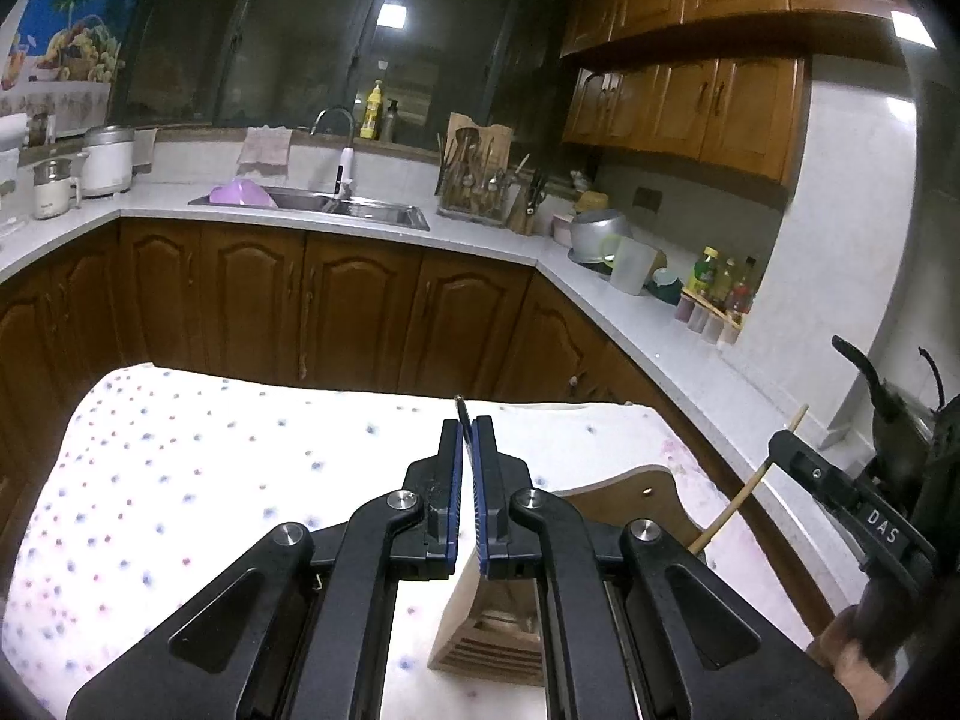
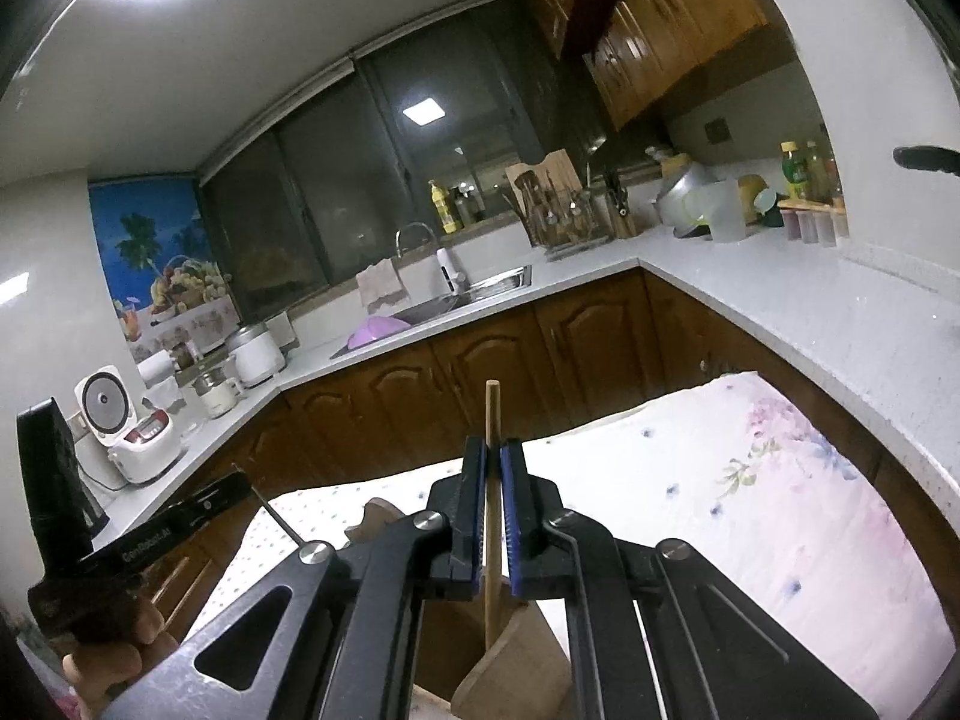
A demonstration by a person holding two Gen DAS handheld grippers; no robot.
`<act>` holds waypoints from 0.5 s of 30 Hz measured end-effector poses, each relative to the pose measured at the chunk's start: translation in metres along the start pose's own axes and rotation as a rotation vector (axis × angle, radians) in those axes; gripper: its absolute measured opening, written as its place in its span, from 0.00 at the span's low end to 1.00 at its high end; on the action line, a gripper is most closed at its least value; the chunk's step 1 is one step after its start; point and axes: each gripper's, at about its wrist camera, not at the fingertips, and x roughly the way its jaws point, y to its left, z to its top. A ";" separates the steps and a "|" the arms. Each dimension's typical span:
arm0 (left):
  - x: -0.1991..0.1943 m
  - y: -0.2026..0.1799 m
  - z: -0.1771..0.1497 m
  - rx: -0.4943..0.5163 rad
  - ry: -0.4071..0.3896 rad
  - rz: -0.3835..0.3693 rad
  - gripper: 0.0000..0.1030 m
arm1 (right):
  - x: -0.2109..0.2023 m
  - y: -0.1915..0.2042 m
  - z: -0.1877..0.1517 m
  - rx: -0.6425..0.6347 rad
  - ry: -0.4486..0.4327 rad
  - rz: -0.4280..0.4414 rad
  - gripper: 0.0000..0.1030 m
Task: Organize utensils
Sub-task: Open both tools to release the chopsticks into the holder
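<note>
My left gripper (image 1: 467,427) is shut on a thin dark metal rod (image 1: 460,407) whose tip pokes up past the blue pads. Right below it a wooden utensil holder (image 1: 487,630) with slots stands on the cloth-covered table (image 1: 180,480). My right gripper (image 2: 492,447) is shut on a pale wooden stick (image 2: 492,414), which stands upright and runs down to the holder's curved back panel (image 2: 510,669). The left wrist view shows the right gripper (image 1: 787,444) at the right edge with the slanted stick (image 1: 741,498). The left gripper (image 2: 240,483) and its rod (image 2: 276,517) appear at the left of the right wrist view.
Brown cabinets and an L-shaped white counter (image 1: 630,324) surround the table. A sink (image 1: 312,204), a rack of utensils (image 1: 474,192), a pot, a jug (image 1: 630,267) and bottles stand on the counter. A person's hand (image 2: 114,654) grips the left tool.
</note>
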 end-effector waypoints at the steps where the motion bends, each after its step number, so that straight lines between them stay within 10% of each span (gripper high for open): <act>1: 0.000 0.000 0.000 0.002 0.002 0.001 0.03 | 0.000 0.000 0.000 0.002 0.005 0.000 0.08; 7: -0.001 0.001 0.002 0.010 0.021 0.003 0.04 | 0.000 -0.004 -0.002 0.021 0.031 0.001 0.11; 9: -0.003 0.000 0.002 0.016 0.028 0.001 0.07 | -0.002 -0.006 -0.002 0.034 0.035 -0.006 0.26; 11: -0.008 0.001 0.000 0.018 0.030 0.012 0.24 | -0.008 -0.008 -0.003 0.050 0.026 -0.002 0.65; 15: -0.019 0.007 -0.008 0.000 0.027 0.035 0.43 | -0.022 -0.009 -0.006 0.062 0.006 -0.029 0.71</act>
